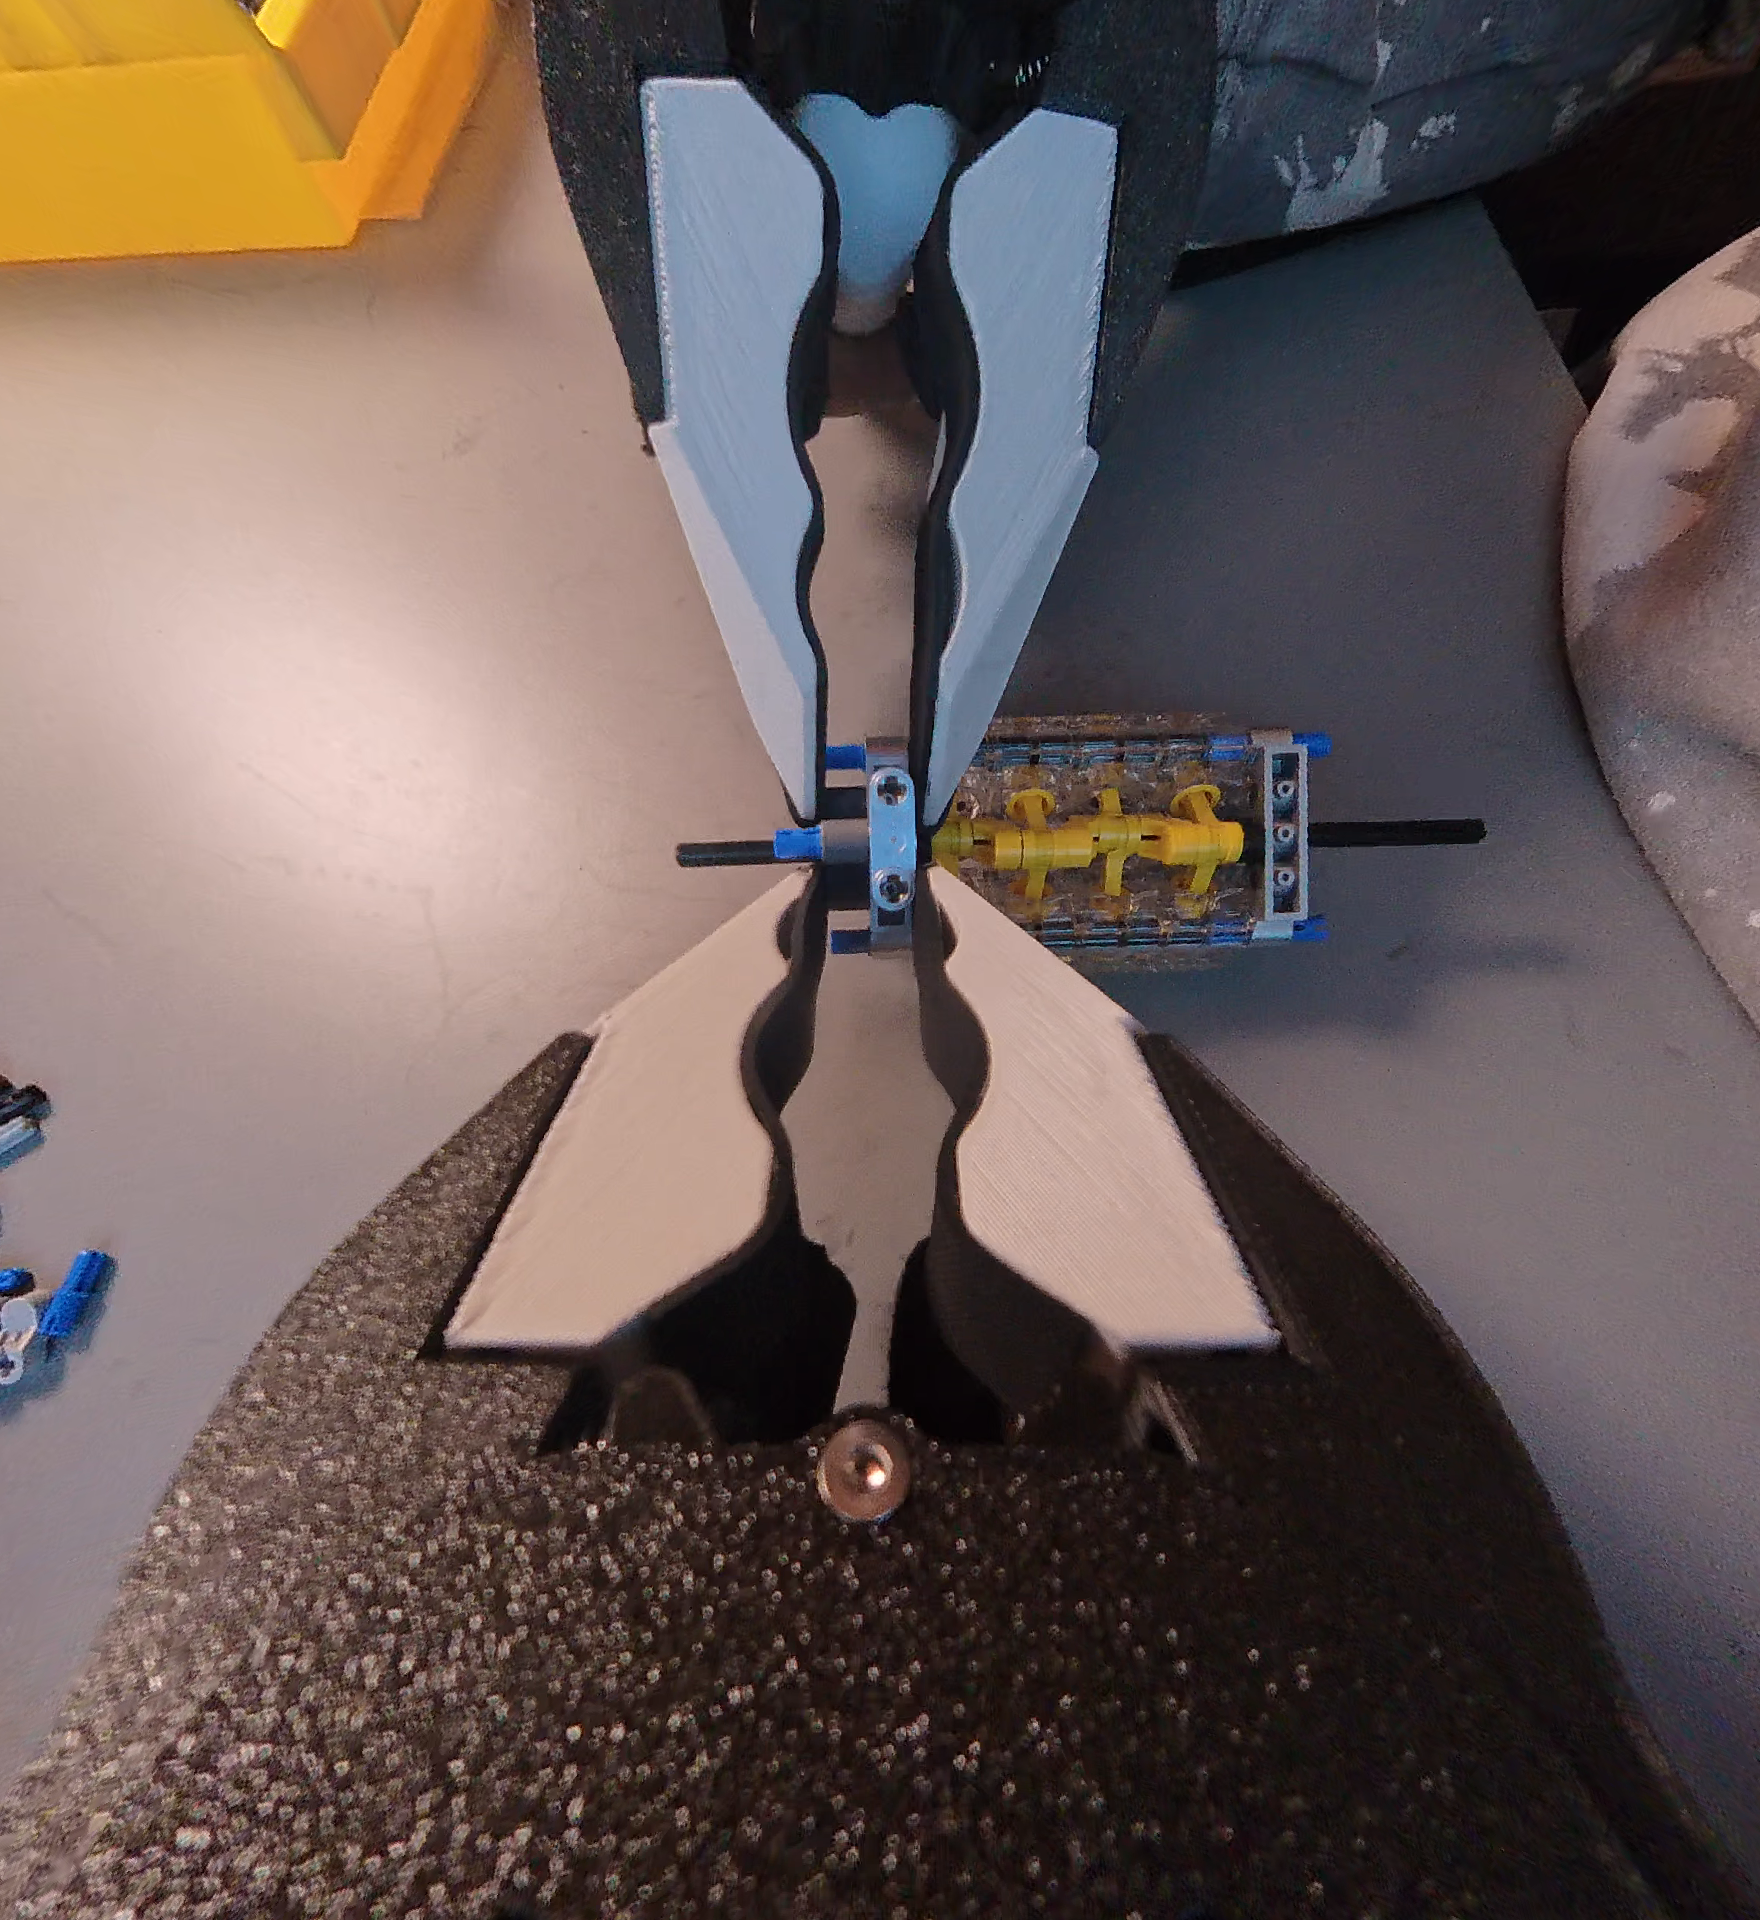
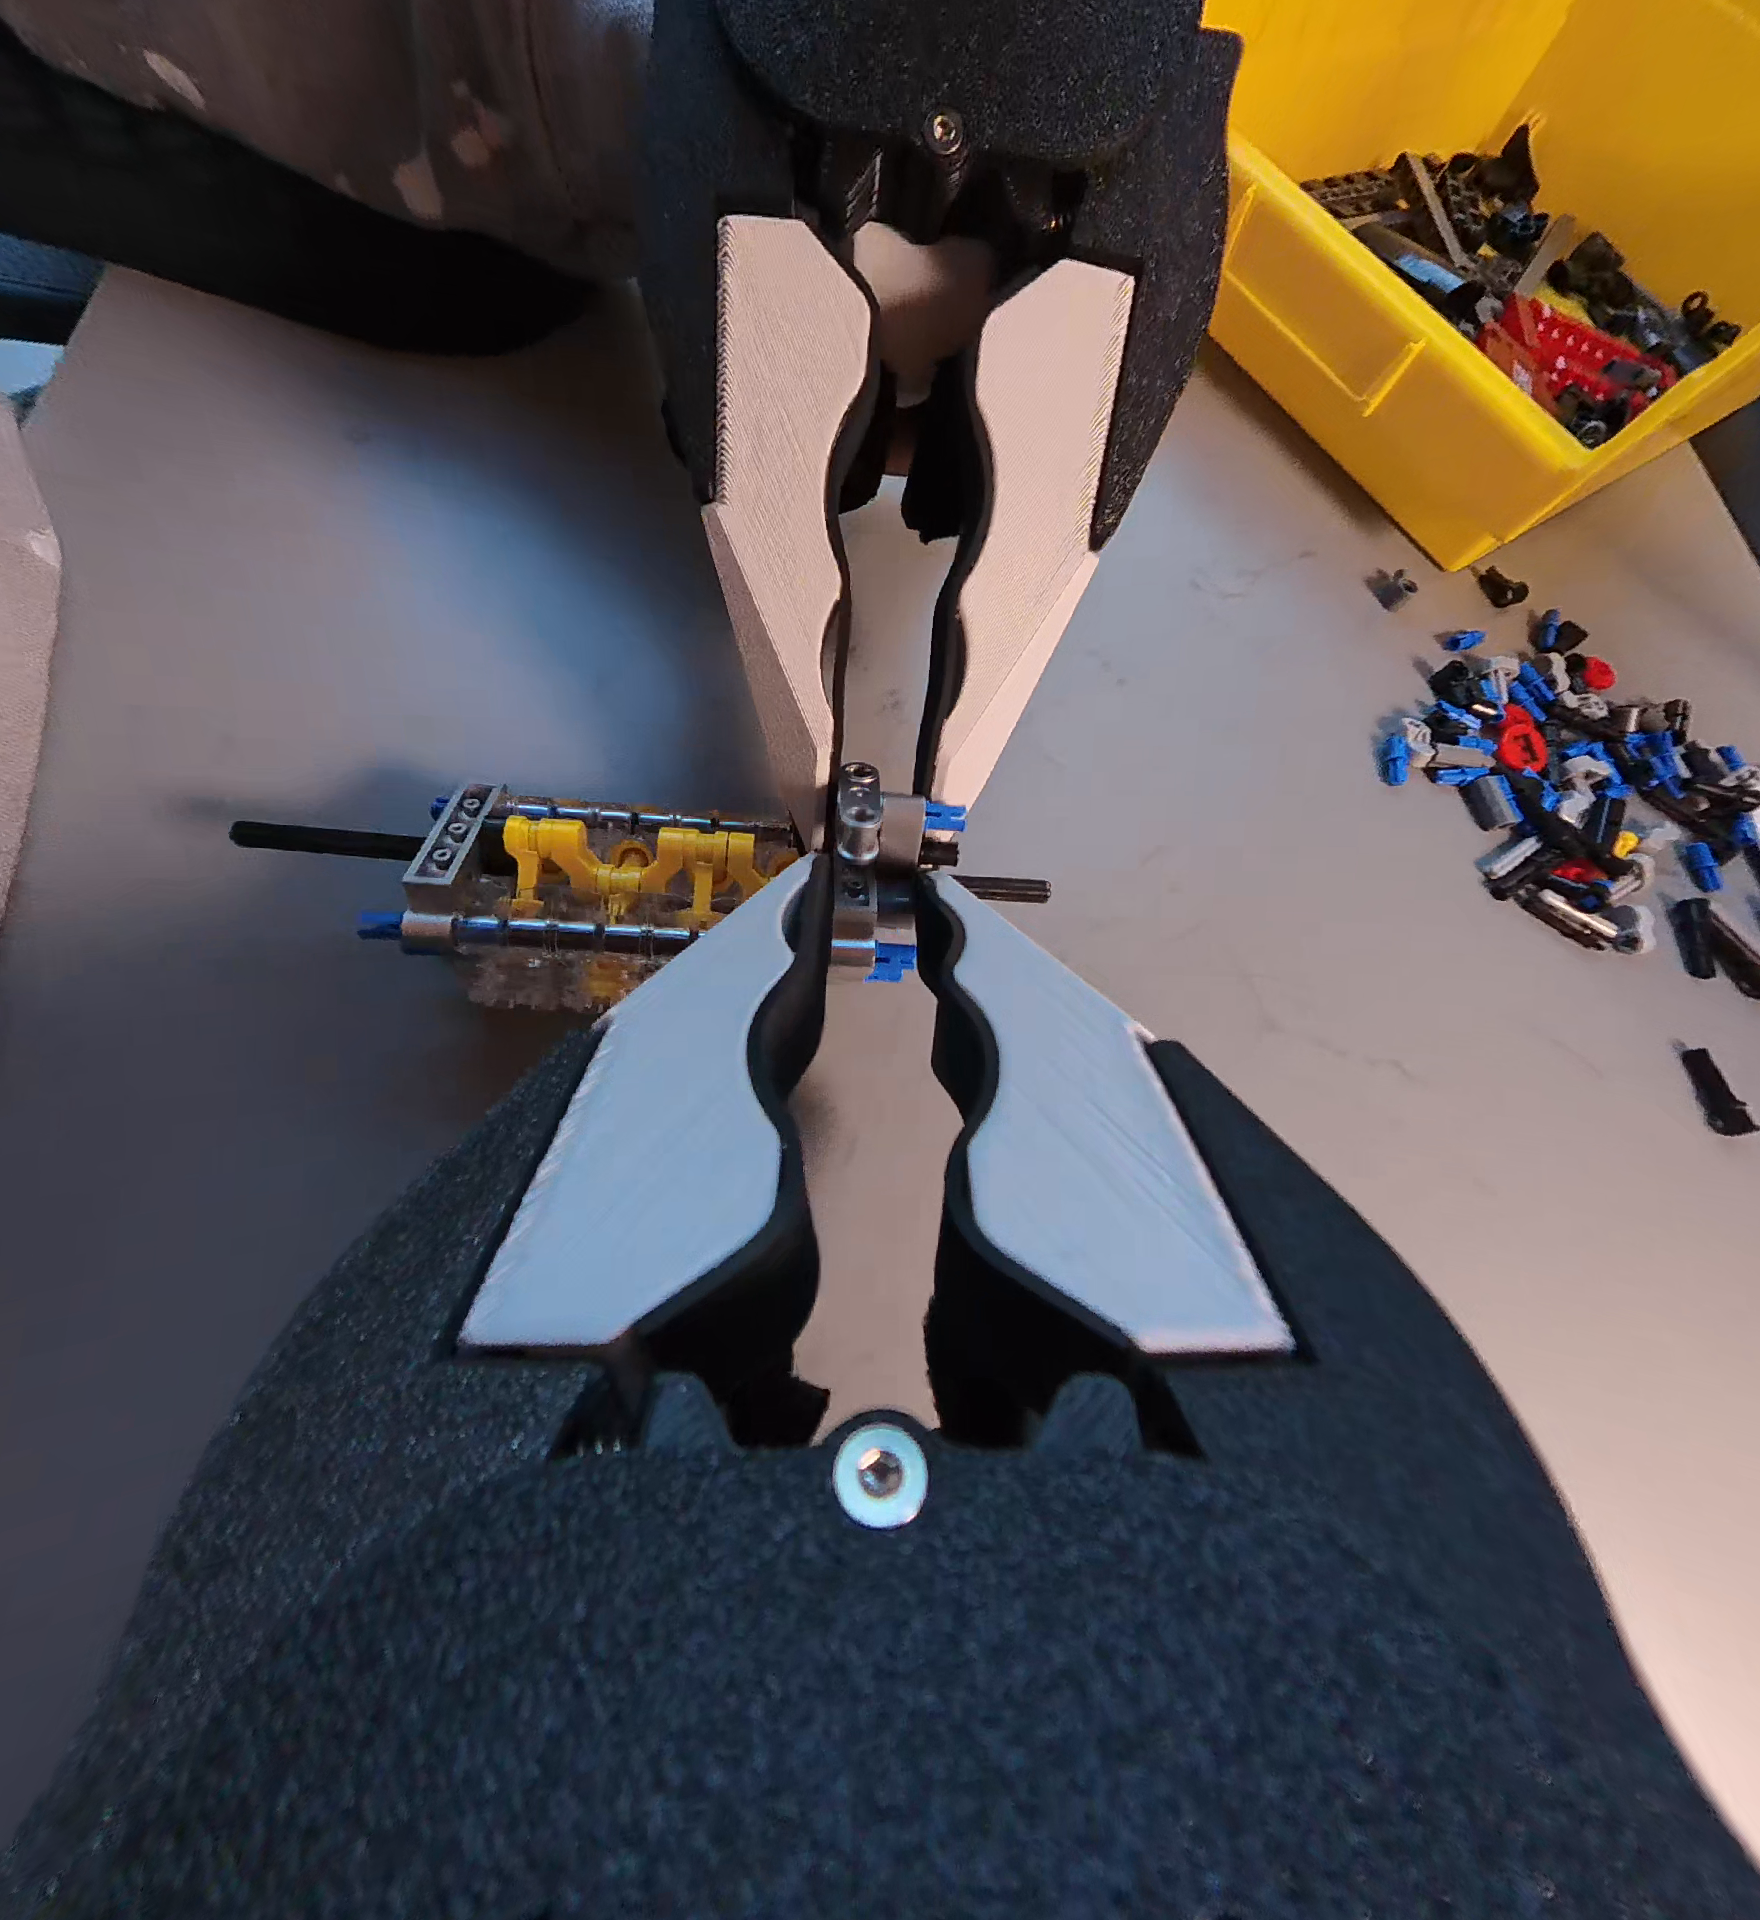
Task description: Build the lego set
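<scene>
Both hand-held grippers meet nose to nose over the same end of a small brick-built engine block point(image 1: 1115, 842) lying on the table point(image 1: 336, 727). The left hand-held gripper point(image 1: 868, 888) is nearly closed, its tips pinched on the grey end beam point(image 1: 891, 847) from below in its own view. The right hand-held gripper point(image 2: 871, 883) comes from the opposite side, also nearly closed, clamped on that same beam. In the right wrist view the beam point(image 2: 860, 831) sits between the two pairs of tips.

The block has clear walls and a yellow crankshaft point(image 1: 1094, 842) inside. A black axle point(image 1: 1395, 829) runs through it and sticks out at both ends, and blue pins point(image 1: 850, 940) show at the corners.

A loose pile of parts point(image 2: 1582, 790), blue, black, grey and red, lies off to one side. A yellow bin point(image 2: 1427, 416) with more pieces stands beyond it.
</scene>
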